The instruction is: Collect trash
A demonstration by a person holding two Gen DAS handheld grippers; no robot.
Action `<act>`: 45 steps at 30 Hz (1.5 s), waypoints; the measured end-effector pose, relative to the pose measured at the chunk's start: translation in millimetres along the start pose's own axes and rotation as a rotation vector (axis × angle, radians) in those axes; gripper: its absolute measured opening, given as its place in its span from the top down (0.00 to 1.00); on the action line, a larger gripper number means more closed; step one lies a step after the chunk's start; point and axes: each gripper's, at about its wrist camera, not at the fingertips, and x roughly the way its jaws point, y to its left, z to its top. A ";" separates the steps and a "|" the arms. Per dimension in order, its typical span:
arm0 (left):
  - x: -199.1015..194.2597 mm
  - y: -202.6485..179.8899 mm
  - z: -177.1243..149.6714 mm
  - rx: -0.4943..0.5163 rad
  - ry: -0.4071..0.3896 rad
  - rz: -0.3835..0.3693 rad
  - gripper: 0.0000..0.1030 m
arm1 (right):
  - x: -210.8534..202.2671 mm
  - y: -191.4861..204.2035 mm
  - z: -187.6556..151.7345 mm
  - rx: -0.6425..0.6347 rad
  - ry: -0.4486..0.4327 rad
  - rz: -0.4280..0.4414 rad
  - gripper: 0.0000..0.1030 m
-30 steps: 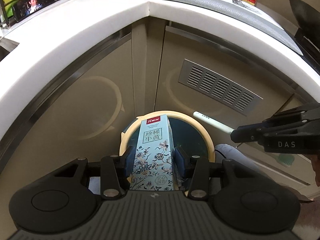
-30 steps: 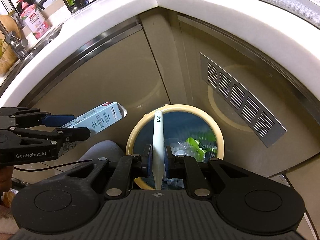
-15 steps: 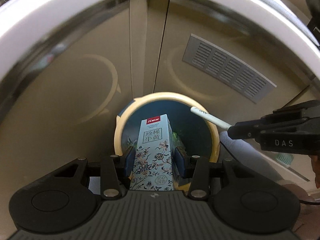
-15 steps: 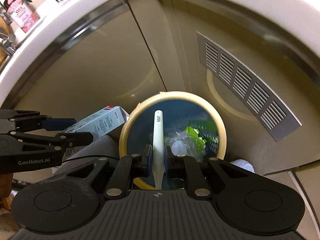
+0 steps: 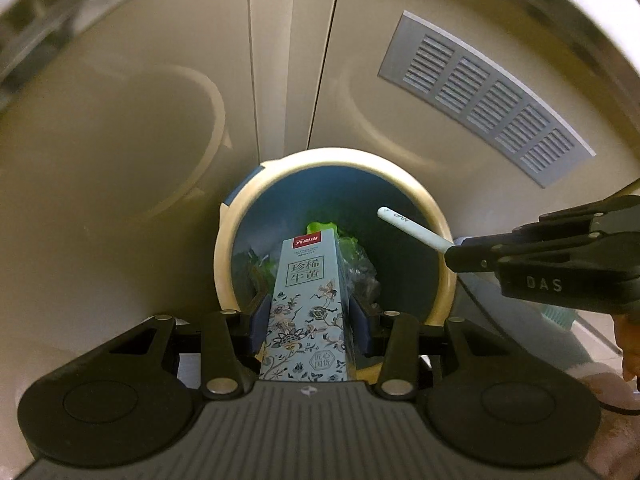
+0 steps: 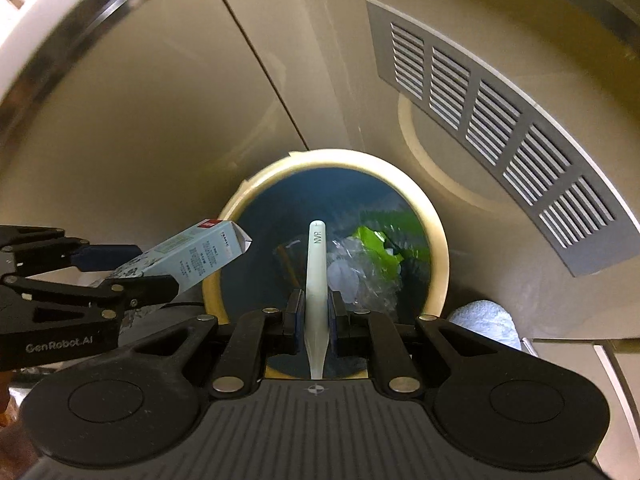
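Note:
A round bin with a cream rim (image 5: 236,216) (image 6: 436,232) and blue inside stands on the floor against the cabinet corner. It holds green and clear plastic wrappers (image 6: 372,252). My left gripper (image 5: 308,316) is shut on a pale blue flowered carton (image 5: 308,280), held over the bin's near side; the carton also shows in the right wrist view (image 6: 192,256). My right gripper (image 6: 316,312) is shut on a white toothbrush handle (image 6: 316,264), which points over the bin's mouth; the handle also shows in the left wrist view (image 5: 412,230).
Beige cabinet doors (image 5: 120,120) curve around the bin, with a grey vent grille (image 5: 488,96) (image 6: 496,120) on the right door. The white counter edge (image 6: 48,36) overhangs above. A pale slipper (image 6: 484,320) sits right of the bin.
Both grippers have moved down and closer to the bin with their loads. The bin now looks larger, and the counter top has left the view.

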 end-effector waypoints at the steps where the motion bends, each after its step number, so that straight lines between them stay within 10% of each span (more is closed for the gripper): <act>1: 5.7 -0.6 2.6 0.000 0.011 0.004 0.54 | 5.2 -1.7 1.4 0.006 0.009 -0.001 0.87; 24: 94.3 -6.9 25.2 0.032 0.180 0.052 0.53 | 77.1 -15.8 22.4 0.074 0.096 -0.058 0.87; 27: 94.6 -6.6 26.0 0.045 0.178 0.051 0.16 | 80.0 -18.7 24.2 0.096 0.093 -0.071 0.86; 28: 91.7 -5.8 25.4 0.041 0.160 0.058 0.00 | 80.0 -20.1 24.0 0.105 0.091 -0.077 0.76; 31: 81.1 -2.3 21.8 0.043 0.097 0.059 0.00 | 74.3 -22.8 21.8 0.125 0.057 -0.089 0.33; 45: 40.2 3.0 -4.7 0.055 0.045 0.224 0.00 | 17.0 9.9 -20.0 -0.038 -0.086 -0.125 0.03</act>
